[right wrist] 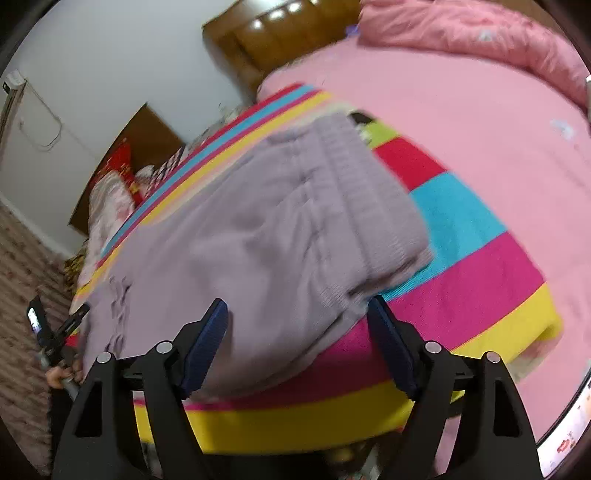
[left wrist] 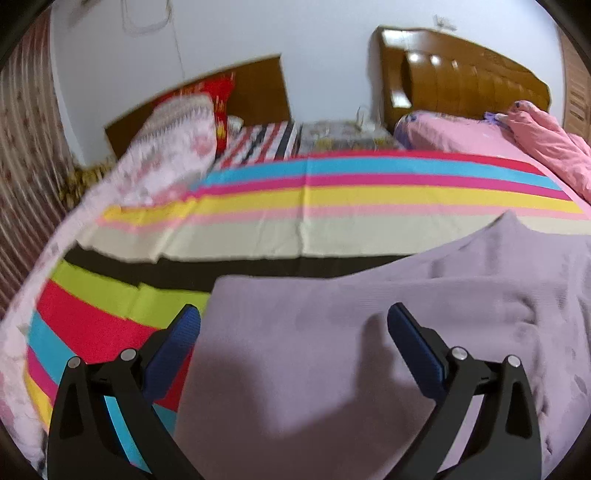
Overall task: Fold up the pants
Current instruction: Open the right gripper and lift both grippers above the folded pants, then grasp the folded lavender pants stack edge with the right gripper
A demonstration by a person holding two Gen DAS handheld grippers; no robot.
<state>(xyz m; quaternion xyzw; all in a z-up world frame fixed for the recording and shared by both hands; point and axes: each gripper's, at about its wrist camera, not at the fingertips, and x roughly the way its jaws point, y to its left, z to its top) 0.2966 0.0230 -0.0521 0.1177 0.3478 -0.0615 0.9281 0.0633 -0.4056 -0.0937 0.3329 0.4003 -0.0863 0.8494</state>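
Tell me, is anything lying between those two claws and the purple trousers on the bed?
Nothing visible is. The lilac knitted pants lie bare on the striped multicoloured blanket, with no other item on top. The right claw hangs open over the ribbed end, and the left claw, also open, hangs over the other end.

White wall (left wrist: pixel 325 66), wooden headboard (left wrist: pixel 465 77), striped bedsheet (left wrist: pixel 332 195), pink quilt (right wrist: pixel 480 33).

Striped sheet (left wrist: pixel 332 195) covers the bed; pink quilt (right wrist: pixel 480 33) lies bunched beside the wooden headboard (left wrist: pixel 461 81).
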